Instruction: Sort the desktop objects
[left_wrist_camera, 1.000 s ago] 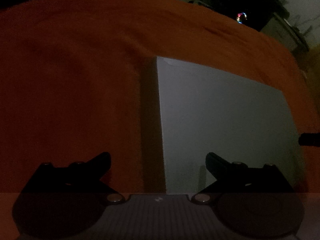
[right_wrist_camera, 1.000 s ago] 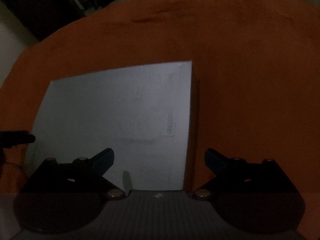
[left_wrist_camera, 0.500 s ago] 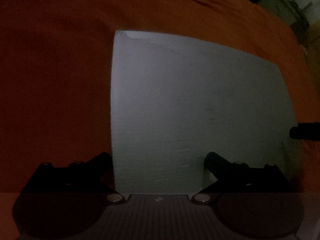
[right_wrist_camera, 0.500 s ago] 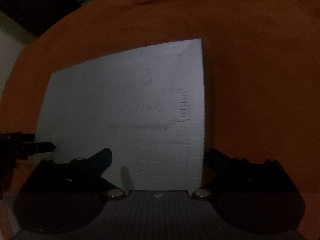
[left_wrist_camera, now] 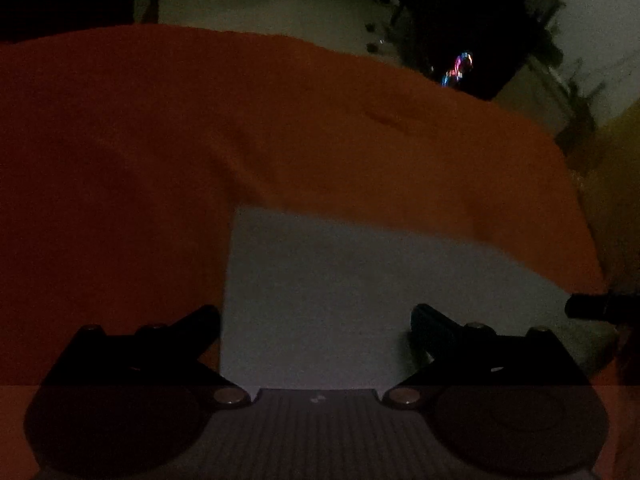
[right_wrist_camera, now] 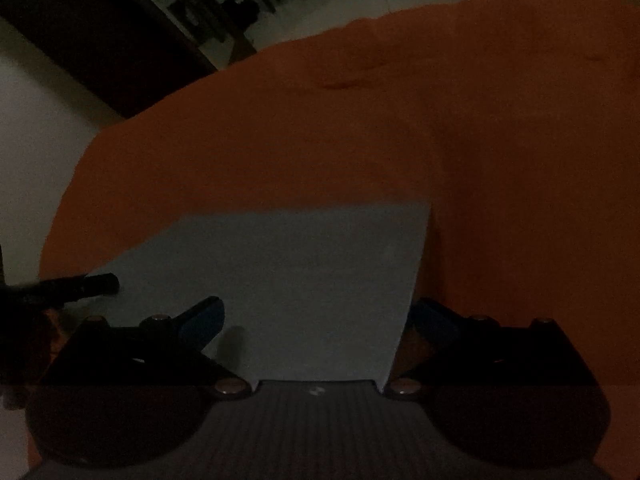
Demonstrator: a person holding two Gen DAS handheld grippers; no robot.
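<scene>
A flat pale grey-white box lies on the orange cloth that covers the table. In the left wrist view my left gripper is open, its left finger beside the box's left edge and its right finger over the box top. The right wrist view shows the same box, with my right gripper open around its right edge. A dark fingertip of the right gripper pokes in from the right, and a fingertip of the left gripper from the left. The light is dim.
The orange cloth reaches a curved far edge with small creases. Beyond it are a pale floor, dark furniture and small coloured lights. A yellowish shape stands at the far right.
Both views have tipped up and drawn back. The box, which filled much of each frame half a second ago, now sits low between the fingers, and the room beyond the table shows.
</scene>
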